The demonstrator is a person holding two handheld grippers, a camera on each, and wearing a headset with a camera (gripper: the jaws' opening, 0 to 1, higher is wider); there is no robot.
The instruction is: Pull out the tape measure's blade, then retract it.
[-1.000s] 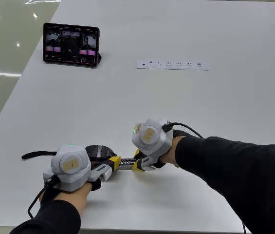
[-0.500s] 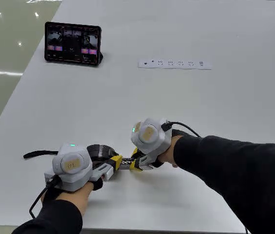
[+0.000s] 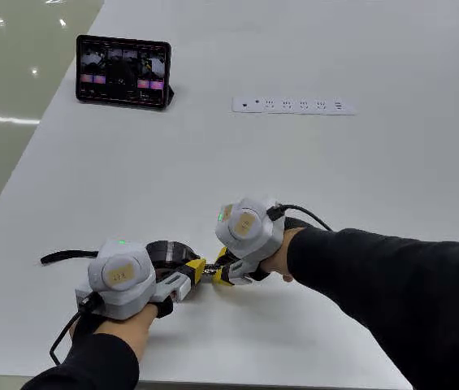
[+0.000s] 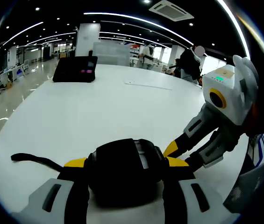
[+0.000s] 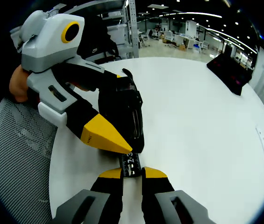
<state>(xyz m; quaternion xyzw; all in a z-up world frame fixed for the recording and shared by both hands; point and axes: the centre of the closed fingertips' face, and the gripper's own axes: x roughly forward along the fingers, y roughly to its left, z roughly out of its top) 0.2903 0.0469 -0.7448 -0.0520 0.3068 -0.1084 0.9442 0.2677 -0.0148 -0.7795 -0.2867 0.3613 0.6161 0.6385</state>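
Observation:
A black tape measure case [image 4: 124,168] sits clamped between the yellow-tipped jaws of my left gripper [image 4: 127,163]. In the head view the case [image 3: 168,253] lies on the white table near its front edge, a black wrist strap [image 3: 67,257] trailing to the left. A short length of black blade [image 5: 131,164] with white numbers sticks out of the case [image 5: 124,112]. My right gripper [image 5: 132,173] is shut on that blade, very close to the case mouth. In the head view the right gripper [image 3: 219,272] nearly meets the left gripper [image 3: 188,272].
A dark tablet [image 3: 123,71] stands at the far left of the table [image 3: 335,179], its screen lit. A white power strip [image 3: 294,105] lies flat at the far middle. A grey mesh chair [image 5: 15,158] sits beside the table's near edge.
My right gripper has moved left toward the case, so the exposed blade is shorter. The left gripper and case stay put. The head camera shifted slightly.

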